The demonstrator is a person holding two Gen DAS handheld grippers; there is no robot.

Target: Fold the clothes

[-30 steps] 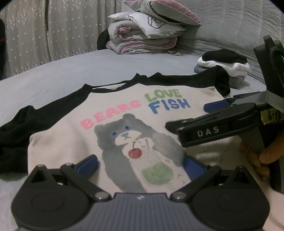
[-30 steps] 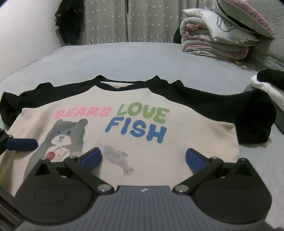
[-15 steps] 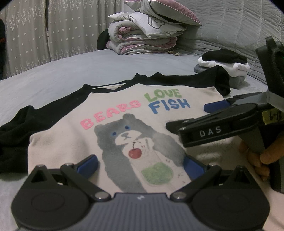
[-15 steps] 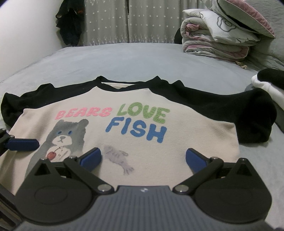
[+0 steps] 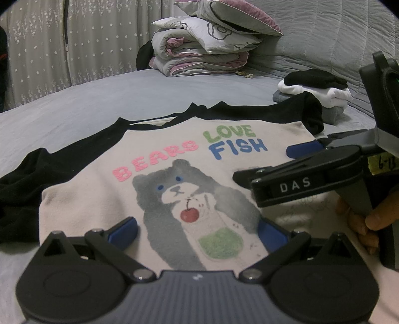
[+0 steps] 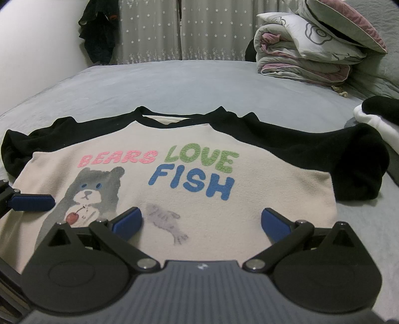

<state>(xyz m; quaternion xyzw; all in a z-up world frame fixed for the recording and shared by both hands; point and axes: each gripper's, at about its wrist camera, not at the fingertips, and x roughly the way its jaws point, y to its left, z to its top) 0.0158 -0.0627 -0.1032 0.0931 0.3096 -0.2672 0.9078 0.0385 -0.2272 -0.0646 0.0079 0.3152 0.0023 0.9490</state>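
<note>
The cream fleece sweatshirt with black raglan sleeves and a printed bear [image 6: 189,199] lies flat, front up, across the middle of both views on the grey-blue bedsheet [image 6: 174,87]. The left gripper [image 5: 197,230] and right gripper [image 6: 200,219] hover over its near hem with jaws spread wide, holding nothing. Each should probably pinch both soft, nappy layers at a hem corner, lifting evenly so the thick cloth folds without bunching.

1 shirt [image 5: 99,197] w/ bear print, 2 grippers – left [image 5: 197,231], right [image 6: 202,221], 1 folded-clothes stack [image 5: 321,92], 1 duvet bundle [image 6: 299,59], 1 pillow [image 5: 232,15] on top.
</note>
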